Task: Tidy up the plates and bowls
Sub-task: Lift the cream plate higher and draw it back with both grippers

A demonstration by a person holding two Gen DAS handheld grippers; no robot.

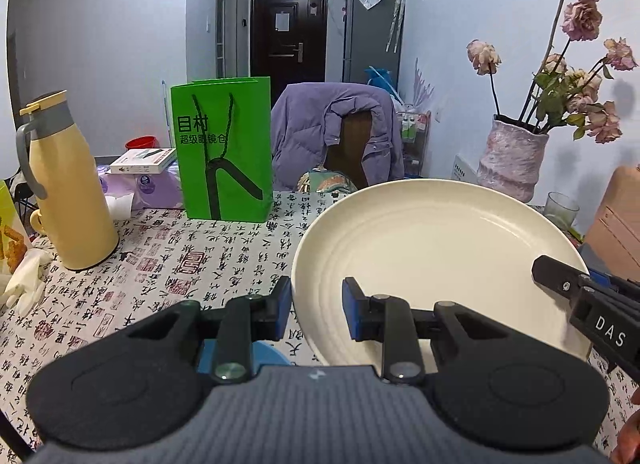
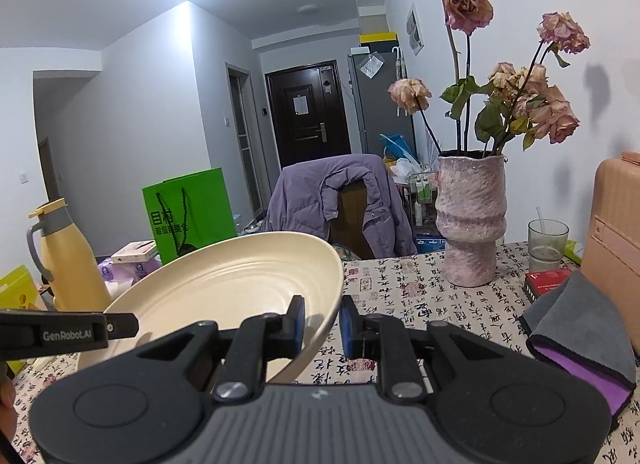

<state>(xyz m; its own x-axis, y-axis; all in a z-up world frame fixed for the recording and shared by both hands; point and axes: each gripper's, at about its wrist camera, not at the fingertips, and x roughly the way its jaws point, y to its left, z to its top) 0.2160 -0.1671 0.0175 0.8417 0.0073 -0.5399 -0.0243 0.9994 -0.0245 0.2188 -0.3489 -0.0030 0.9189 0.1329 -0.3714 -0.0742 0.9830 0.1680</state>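
I am looking across the counter [image 1: 208,264], which is wearing a cloth printed with black calligraphy and red seals. From the left wrist camera, a purple jacket [image 1: 336,131] is hanging over a chair at about 12 o'clock, and a green paper bag [image 1: 224,151] is standing just to its left, at 11 o'clock. A pale yellow thermos jug [image 1: 68,187] is sitting at 9 o'clock, and a pink textured vase [image 1: 514,159] of wilted roses is standing at 2 o'clock.

The cream plate [image 1: 436,264] is filling the 3 o'clock half of that view, tilted and lifted off the cloth. I am gripping it from both sides. The left claw [image 1: 316,310] is pinching the plate's near left rim, one blue pad under the edge and one on the ribbed inner face, jaws narrow. The right claw [image 2: 322,326] is holding the opposite rim the same way, jaws narrow, with the edge running between its blue pads.

In the right wrist view the plate [image 2: 224,288] is sitting at 9 to 10 o'clock, the vase [image 2: 472,219] at 1 o'clock. A grey cloth [image 2: 580,328] with a purple lining is lying at 3 o'clock, beside a small red box [image 2: 546,280]. A drinking glass [image 2: 548,240] is standing behind them.
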